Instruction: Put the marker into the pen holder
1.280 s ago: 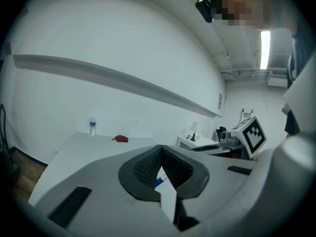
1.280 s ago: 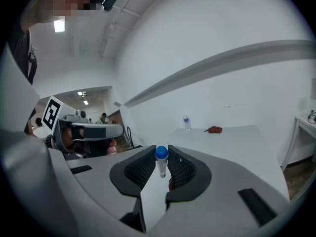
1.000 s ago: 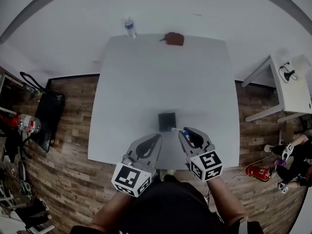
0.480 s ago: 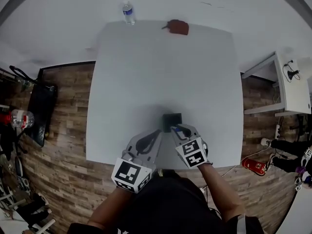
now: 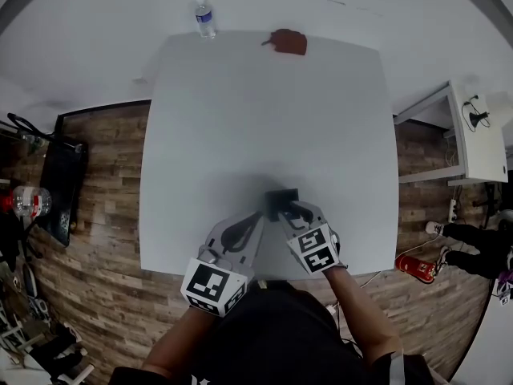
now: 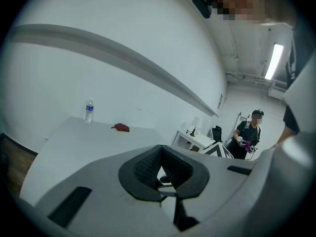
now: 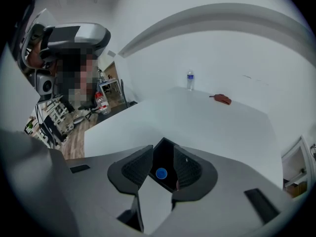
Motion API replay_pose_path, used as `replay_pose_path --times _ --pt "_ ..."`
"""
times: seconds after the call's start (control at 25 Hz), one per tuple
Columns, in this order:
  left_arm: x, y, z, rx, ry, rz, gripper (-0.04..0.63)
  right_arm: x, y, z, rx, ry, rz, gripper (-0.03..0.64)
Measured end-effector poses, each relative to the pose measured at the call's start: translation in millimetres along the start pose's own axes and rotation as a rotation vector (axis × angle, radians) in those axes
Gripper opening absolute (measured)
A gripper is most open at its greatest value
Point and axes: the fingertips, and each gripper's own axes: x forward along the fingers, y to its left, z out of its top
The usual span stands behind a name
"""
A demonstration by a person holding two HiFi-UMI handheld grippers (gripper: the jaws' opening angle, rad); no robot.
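Note:
A black square pen holder (image 5: pixel 281 196) stands on the white table (image 5: pixel 240 111) near its front edge. My right gripper (image 5: pixel 290 209) hovers right over it, pointing down into it. In the right gripper view the marker (image 7: pixel 161 173) shows end-on as a blue disc inside the pen holder (image 7: pixel 164 152), framed by the right gripper (image 7: pixel 164 157). Its jaws are opening, and the pads stand clear of the marker. My left gripper (image 5: pixel 258 218) rests just left of the holder, holding nothing. A narrow gap shows between the pads of the left gripper (image 6: pixel 160 164).
A water bottle (image 5: pixel 205 18) and a reddish-brown object (image 5: pixel 288 42) sit at the table's far edge. A white side desk (image 5: pixel 473 135) stands to the right and a black bag (image 5: pixel 60 191) to the left. Another person (image 6: pixel 249 135) stands beyond the desk.
My right gripper carried the marker left from beside the holder to above it. The marker has gone from the jaws into the holder. The left gripper stayed put.

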Motion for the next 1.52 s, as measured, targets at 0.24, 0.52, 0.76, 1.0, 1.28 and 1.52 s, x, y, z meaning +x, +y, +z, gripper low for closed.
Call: replay_pose_path --times 0.24,0.52,0.76,1.0,1.28,1.52 --pt "6.9 -11.5 2.9 0.02 -0.002 -0.036 0.006 -21.9 -4.2 12.7 0.018 -0.064 -0.036 0.112" --pt "11.1 -30.8 5.1 0.051 -0.005 -0.062 0.006 -57.4 -2.8 34.8 0.063 -0.171 -0.042 0.094" --pt "12.0 -43.9 10.6 0.087 -0.017 -0.061 0.006 -85.3 -1.7 55.5 0.112 -0.265 -0.026 0.06" --pt "10.2 -57.0 19.5 0.109 -0.045 -0.063 0.006 -125.8 1.8 85.0 0.15 -0.401 -0.017 0.034" --pt "0.6 -71.7 33.3 0.138 -0.088 -0.065 0.006 -178.2 10.1 116.1 0.127 -0.55 -0.029 0.02" --pt "-1.2 -82.9 36.3 0.158 -0.108 -0.069 0.006 -204.8 11.5 122.9 0.092 -0.615 -0.054 0.015"
